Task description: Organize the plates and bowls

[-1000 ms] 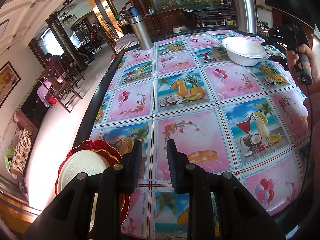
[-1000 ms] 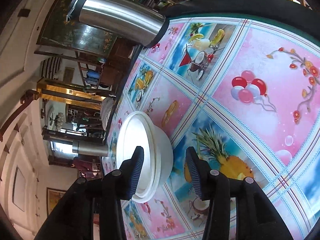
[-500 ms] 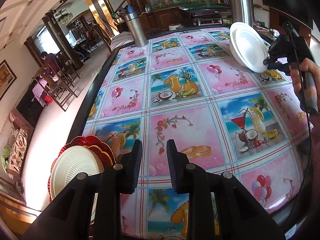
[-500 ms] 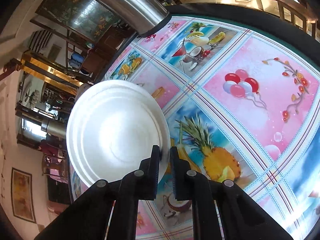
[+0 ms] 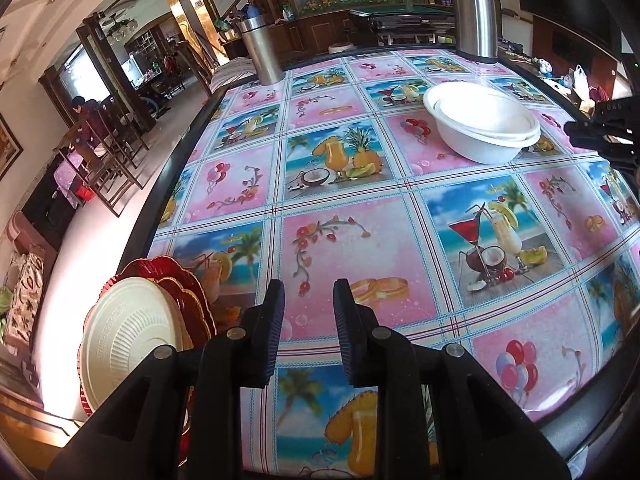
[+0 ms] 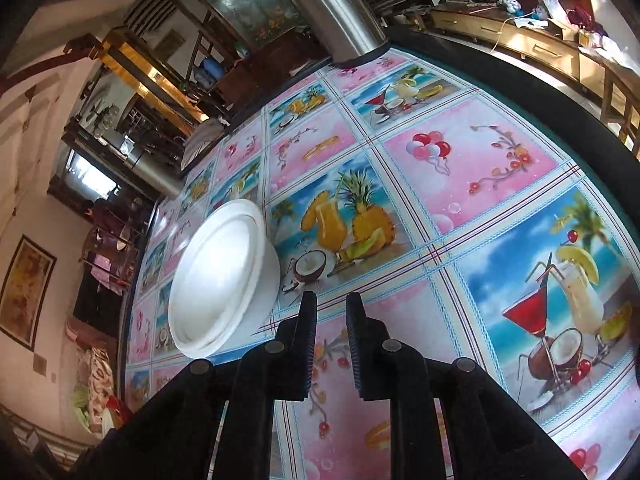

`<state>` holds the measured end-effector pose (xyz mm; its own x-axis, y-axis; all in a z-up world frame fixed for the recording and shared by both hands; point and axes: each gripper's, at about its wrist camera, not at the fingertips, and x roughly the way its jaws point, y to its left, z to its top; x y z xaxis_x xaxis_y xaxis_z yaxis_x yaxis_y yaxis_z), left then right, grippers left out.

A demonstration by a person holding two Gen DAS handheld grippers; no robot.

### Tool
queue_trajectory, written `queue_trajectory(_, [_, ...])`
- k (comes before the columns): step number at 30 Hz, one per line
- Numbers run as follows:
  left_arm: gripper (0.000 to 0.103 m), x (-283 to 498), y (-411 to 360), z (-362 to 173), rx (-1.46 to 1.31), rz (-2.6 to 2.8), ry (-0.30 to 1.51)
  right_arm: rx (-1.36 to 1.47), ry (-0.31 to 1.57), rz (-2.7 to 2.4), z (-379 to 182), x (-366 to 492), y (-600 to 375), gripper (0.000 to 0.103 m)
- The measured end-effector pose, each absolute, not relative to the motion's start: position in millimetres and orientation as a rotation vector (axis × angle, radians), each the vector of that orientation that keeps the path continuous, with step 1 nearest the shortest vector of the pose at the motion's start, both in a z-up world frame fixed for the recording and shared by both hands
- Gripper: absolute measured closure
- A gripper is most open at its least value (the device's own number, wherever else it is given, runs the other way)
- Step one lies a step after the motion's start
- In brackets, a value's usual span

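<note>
at the near edge of the picture-print tablecloth (image 5: 328,240), the left gripper (image 5: 308,308) hangs narrowly parted and empty beside a cream plate (image 5: 128,340) on red plates (image 5: 168,276); farther off, the right gripper (image 6: 331,320) (jaws just reopened slightly, nothing between them) sits beside stacked white bowls (image 5: 482,130).
</note>
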<state>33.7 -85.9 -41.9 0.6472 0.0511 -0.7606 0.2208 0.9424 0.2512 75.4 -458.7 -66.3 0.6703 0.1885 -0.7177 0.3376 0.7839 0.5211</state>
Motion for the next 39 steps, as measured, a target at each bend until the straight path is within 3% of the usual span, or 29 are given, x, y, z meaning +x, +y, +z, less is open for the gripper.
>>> queue_trajectory(7, [0.08, 34.8, -83.2, -42.0, 0.331, -0.092, 0.87, 0.788, 0.789, 0.039, -47.6, 102.9, -441.0, 0.084])
queue_trajectory(22, [0.08, 37.6, -78.6, -44.9, 0.319, -0.108, 0.882, 0.709, 0.963, -0.029, -49.4, 132.5, -418.0, 0.081])
queue_trajectory(29, [0.08, 36.4, -79.9, -45.5, 0.32, -0.121, 0.891, 0.71, 1.082, -0.076, -94.0, 140.5, -421.4, 0.077])
queue_trajectory(33, [0.08, 36.2, -76.4, -43.5, 0.316, -0.115, 0.888, 0.729, 1.034, -0.096, -103.5, 138.9, -430.1, 0.087])
queue_trajectory(37, [0.08, 37.6, -75.6, -45.3, 0.316, -0.11, 0.894, 1.073, 0.917, -0.035, -129.7, 113.3, -470.8, 0.094])
queue_trajectory(39, [0.08, 36.7, -78.4, -46.7, 0.32, -0.118, 0.897, 1.057, 0.875, -0.093, -126.1, 101.1, -480.4, 0.094])
